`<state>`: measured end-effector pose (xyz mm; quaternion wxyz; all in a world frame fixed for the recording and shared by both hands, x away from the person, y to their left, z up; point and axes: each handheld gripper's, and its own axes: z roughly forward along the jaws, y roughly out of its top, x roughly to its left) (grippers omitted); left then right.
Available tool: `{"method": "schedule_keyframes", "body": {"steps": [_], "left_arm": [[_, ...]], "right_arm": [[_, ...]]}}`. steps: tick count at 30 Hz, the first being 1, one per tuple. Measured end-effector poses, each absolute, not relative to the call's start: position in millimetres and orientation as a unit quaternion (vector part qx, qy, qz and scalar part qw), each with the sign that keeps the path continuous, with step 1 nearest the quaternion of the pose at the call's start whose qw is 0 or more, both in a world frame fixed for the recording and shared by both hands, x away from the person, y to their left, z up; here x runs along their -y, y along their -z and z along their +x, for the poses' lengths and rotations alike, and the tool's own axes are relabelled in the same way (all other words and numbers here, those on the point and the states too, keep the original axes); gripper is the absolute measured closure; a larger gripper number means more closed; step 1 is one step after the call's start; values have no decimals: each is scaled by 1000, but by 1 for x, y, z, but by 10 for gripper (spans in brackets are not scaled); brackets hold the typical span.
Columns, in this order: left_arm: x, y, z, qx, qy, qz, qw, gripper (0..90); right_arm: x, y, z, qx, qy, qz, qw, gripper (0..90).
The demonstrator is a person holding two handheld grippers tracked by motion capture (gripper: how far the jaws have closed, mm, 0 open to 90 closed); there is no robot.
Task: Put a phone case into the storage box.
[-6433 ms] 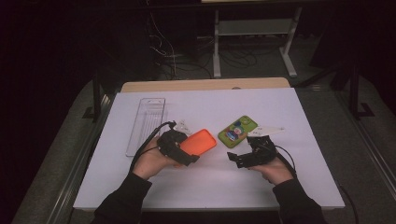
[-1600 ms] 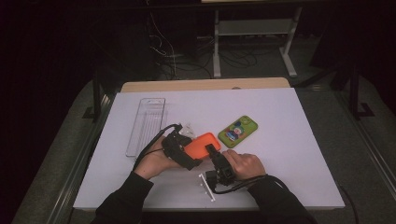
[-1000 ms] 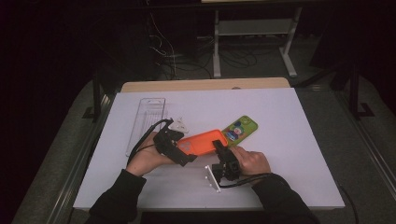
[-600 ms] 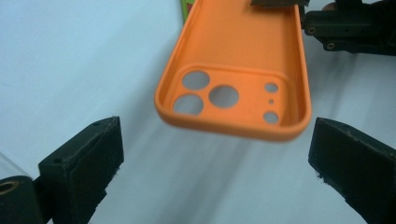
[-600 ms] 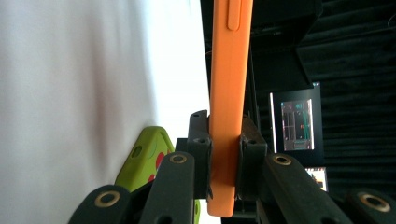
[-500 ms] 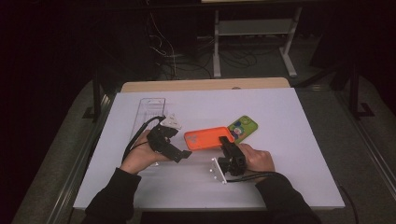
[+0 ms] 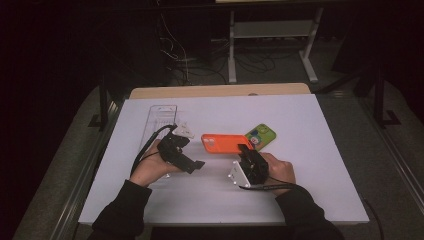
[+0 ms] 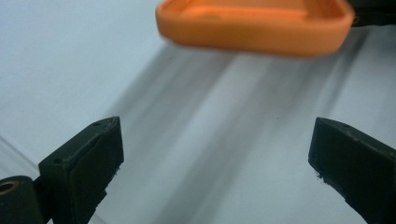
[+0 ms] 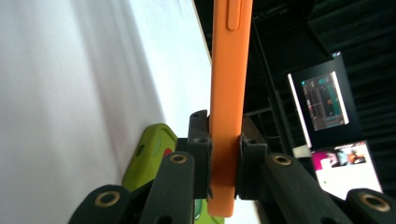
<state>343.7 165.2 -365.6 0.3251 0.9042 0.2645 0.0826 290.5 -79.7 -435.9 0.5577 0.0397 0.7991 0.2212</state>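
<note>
The orange phone case (image 7: pixel 226 143) has passed from the left gripper (image 7: pixel 198 164) to the right gripper (image 7: pixel 243 149) since the earlier frames, when the left one clamped it; the left hand (image 7: pixel 152 167) has drawn back toward the left edge of the tabletop (image 7: pixel 320 165).

In the right gripper view, the right gripper's (image 9: pixel 223 154) two black jaws press on either flat face of the orange phone case (image 9: pixel 229 70), which stands on edge between them with a side button showing near the top. In the high view the case reaches from the jaws toward the left, near the middle of the tabletop, and whether it rests on the surface cannot be told.

The left gripper's (image 8: pixel 212 158) jaws stand wide apart with nothing between them, and the case (image 8: pixel 254 25) hangs blurred beyond them.

Just beyond the right gripper lies a green phone case (image 7: pixel 261 136), flat on the tabletop. A clear plastic tray (image 7: pixel 159 120) lies toward the far left corner, near the left hand.
</note>
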Motion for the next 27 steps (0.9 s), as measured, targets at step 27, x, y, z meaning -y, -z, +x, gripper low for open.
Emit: {"method": "schedule_keyframes", "body": {"steps": [27], "left_arm": [[-161, 366, 343, -264, -91, 897, 343, 38]], "right_arm": [[105, 411, 307, -803, -423, 269, 321, 780]]}}
